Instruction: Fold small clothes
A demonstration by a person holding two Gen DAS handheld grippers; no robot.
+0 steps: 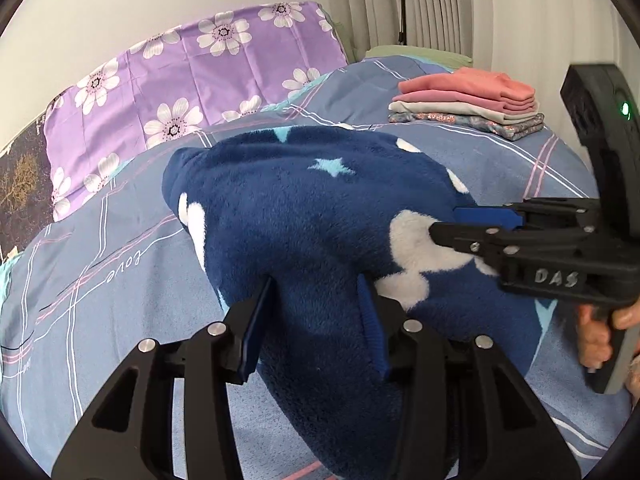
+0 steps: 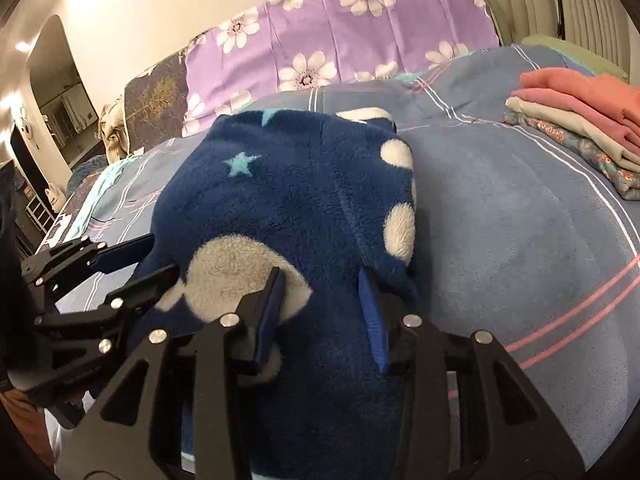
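Bright, even indoor light; strong fisheye bending and dark vignetting at edges.

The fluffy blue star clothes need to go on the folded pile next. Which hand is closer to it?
The right. Both tongs grip the fluffy blue garment, but the right tongs hold the side nearest the folded pile, with only bare bedspread between. The left tongs hold the far side.

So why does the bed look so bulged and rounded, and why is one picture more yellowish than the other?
Left wrist view: fisheye lens bends the blue plaid bedsheet into a dome, corners black, light cool and even. Right wrist view: same bulge, but warm lamp glare on the cream wall tints it yellow; the navy star-patterned fleece garment stays sharp in both.
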